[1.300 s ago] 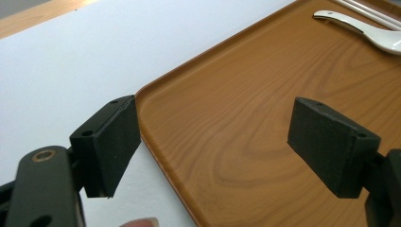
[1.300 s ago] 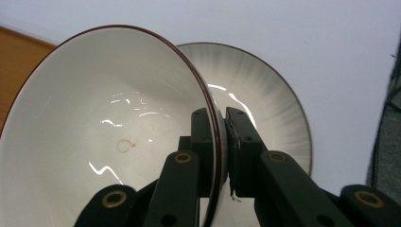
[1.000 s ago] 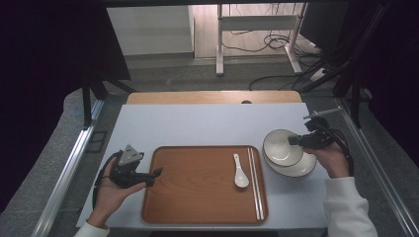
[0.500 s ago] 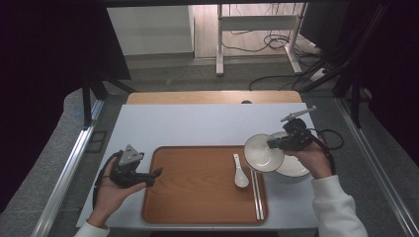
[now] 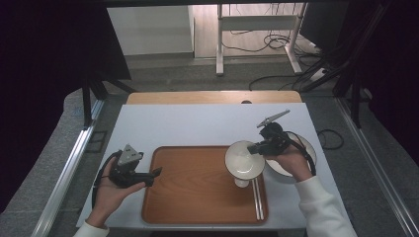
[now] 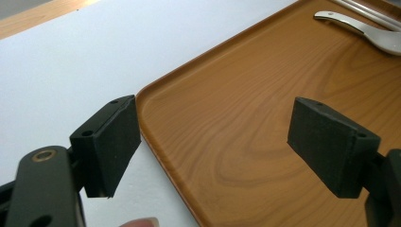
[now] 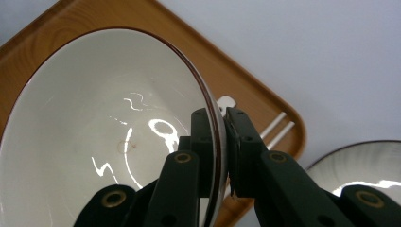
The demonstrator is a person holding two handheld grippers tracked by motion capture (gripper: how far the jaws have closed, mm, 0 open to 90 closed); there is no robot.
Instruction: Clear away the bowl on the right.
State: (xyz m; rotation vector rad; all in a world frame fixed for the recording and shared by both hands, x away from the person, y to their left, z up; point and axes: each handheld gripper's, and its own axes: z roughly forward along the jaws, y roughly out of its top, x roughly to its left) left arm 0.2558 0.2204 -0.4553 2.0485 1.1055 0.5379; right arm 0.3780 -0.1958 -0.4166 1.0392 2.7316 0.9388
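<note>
Bowl (image 7: 108, 127) rim pinched between the right gripper's (image 5: 259, 146) fingers (image 7: 208, 137), one pad inside the wall and one outside, lifted above the right end of the wooden tray (image 5: 197, 197). To set it down well, I judge it should be levelled and lowered clear of the spoon (image 6: 359, 30) and chopsticks (image 5: 257, 197) beneath (a thin-rim hold can slip). Just right, a second bowl (image 5: 301, 165) sits on the desk (image 5: 197, 128). The left gripper (image 5: 148, 175) rests spread wide and empty at the tray's left edge.
</note>
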